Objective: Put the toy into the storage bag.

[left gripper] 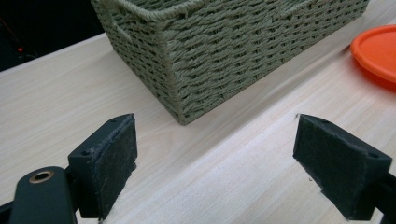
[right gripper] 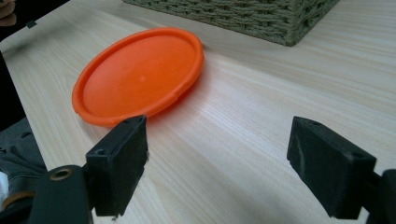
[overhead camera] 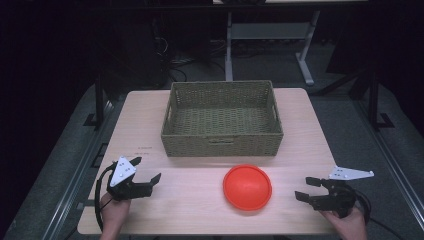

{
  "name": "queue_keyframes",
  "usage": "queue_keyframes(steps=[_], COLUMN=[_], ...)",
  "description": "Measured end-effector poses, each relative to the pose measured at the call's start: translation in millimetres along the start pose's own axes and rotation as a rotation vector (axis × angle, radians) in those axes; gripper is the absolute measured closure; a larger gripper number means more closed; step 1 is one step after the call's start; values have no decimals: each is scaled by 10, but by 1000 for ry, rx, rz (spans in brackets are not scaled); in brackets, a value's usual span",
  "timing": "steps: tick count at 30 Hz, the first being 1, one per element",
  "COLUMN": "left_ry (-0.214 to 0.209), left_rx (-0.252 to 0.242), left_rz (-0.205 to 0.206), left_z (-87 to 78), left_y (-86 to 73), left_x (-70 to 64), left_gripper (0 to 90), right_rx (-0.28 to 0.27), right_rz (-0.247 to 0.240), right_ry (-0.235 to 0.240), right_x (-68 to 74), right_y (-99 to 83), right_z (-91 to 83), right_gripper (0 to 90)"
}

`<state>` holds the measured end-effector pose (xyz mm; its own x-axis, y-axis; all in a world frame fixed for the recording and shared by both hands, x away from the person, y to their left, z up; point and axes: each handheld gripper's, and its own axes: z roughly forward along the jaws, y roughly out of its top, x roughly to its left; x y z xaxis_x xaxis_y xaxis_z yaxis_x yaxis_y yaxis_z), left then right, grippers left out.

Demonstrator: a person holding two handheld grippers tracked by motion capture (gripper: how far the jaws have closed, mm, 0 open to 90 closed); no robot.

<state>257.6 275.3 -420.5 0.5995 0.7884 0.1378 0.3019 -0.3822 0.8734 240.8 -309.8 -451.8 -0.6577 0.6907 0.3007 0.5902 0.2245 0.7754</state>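
High view: orange plate [overhead camera: 247, 187] sits upside down on the worktop [overhead camera: 200, 210], near the front edge, a bit right of centre. Wicker basket [overhead camera: 222, 120] sits behind it, close but not touching, long side running left-right across the worktop, nothing inside. Left claw [overhead camera: 148, 170] hovers near the front-left corner, jaws wide apart, nothing between them, aimed right and slightly toward the basket. Right claw [overhead camera: 304, 189] is near the front-right, jaws also wide and holding nothing, aimed left at the plate, gap between it and the rim.

Left gripper view adds: basket [left gripper: 224, 51] near corner dead ahead between the jaws, a handle slot in the end wall, weave detail clear. Just the plate's [left gripper: 378, 51] edge at far right. Both pads of the left claw [left gripper: 215, 163] are well above bare wood.

Right gripper view adds: plate [right gripper: 140, 74] has a raised rim lip and a shallow domed base facing up; it is round, so no long axis. It lies ahead and left of the right claw [right gripper: 217, 168], its near edge close to one pad but apart from it. Basket [right gripper: 252, 18] corner sits beyond it.

Nothing lies between either claw and the plate. Floor beyond the worktop holds desk legs and cables, dim.
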Motion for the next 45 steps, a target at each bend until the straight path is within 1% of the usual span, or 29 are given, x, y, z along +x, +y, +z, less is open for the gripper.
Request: queue_keyframes(steps=[4,7,9,11,12,16,20,23,25,28,29,30,33,37,41,42,43,45], left_ry=[1,-3,-2,3,5,5,5,4,6,-1,-1,3,3,5,8,7,7,7], left_rx=[3,4,0,0,-1,-5,2,1,1,0,0,-1,-1,-4,-5,-5,-5,-5], left_rz=[-1,0,-8,-5,-2,-10,-3,-3,-3,-5,-5,-7,-10,-7,-5,-6,-6,-6], left_z=[2,-4,-11,-16,-21,-25,-20,-18,-16,-6,-6,-8,-11,-21,-27,-29,-28,-29], left_y=[-3,-7,-18,-19,-20,-20,-19,-18,-19,-23,-23,-23,-22,-23,-23,-23,-23,-24], left_x=[5,7,8,9,12,22,20,19,18,24,24,24,27,26,26,29,29,30], left_gripper=[130,130,130,130,130,130,130,130,130,130,130,130,130,130,130,130,130,130], right_rx=[-7,-9,-4,16,17,48,92,117,132,158,158,178,199,244,260,275,278,286], right_rz=[-17,-16,-19,-20,-25,-23,-43,-41,-55,-45,-45,-54,-59,-73,-80,-90,-93,-91], right_ry=[15,28,47,55,60,78,86,97,101,111,111,114,129,128,138,137,139,140], right_x=[25,48,68,85,90,102,123,136,141,157,157,167,195,226,243,252,254,264], right_y=[51,83,143,200,223,316,441,520,571,637,637,688,755,842,892,919,929,955], right_z=[11,20,51,76,87,130,186,210,236,285,285,325,372,464,527,566,587,611], right_gripper=[196,196,193,191,192,192,192,192,192,193,193,195,195,196,196,197,197,197])
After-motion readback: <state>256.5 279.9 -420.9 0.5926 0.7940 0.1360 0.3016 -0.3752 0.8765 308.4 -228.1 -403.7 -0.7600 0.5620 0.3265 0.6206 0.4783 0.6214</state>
